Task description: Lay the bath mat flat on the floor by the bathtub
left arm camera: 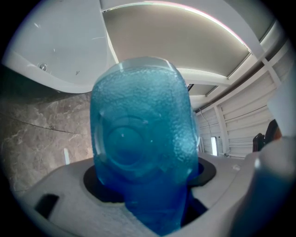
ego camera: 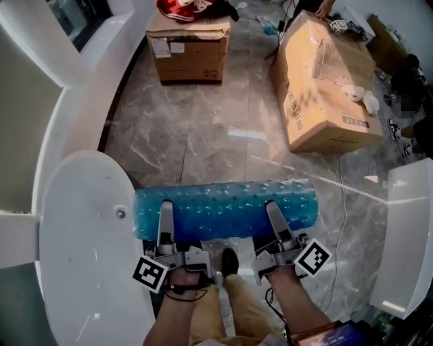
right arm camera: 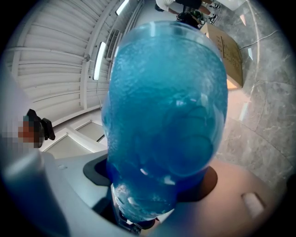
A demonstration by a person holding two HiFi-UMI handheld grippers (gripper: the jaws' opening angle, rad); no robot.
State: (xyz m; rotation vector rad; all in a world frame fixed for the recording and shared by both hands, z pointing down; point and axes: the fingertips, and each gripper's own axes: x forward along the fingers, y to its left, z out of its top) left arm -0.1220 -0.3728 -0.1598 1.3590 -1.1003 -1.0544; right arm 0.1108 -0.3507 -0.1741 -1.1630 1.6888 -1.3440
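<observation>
At the bottom of the head view, the person's two forearms are reaching forward over tan trousers and a dark shoe [ego camera: 230,260]. Each hand is holding a gripper with a marker cube.

The left gripper [ego camera: 166,213] is clamping the near edge of the mat [ego camera: 223,206] towards its left end. In the left gripper view the bumpy blue sheet [left arm camera: 141,139] is filling the gap between the jaws and a round sucker is showing through it. The right gripper [ego camera: 274,215] is pinching the same edge towards the right end. In the right gripper view the mat [right arm camera: 166,115] is bulging out of the closed jaws and blocking most of the picture.

The mat is stretching across as a long blue translucent band between the two grippers, over the floor [ego camera: 203,135]. Its left end is sitting just beside the white tub [ego camera: 74,203]. Whether any part of it is touching the floor cannot be told.

To the right a white fixture [ego camera: 409,236] is standing, and a thin cable [ego camera: 338,203] is running along the grey marble floor.

Farther off, a small box [ego camera: 188,47] is sitting with a red thing [ego camera: 186,8] on top. A big box [ego camera: 325,81] is lying to its right, well apart from the mat.
</observation>
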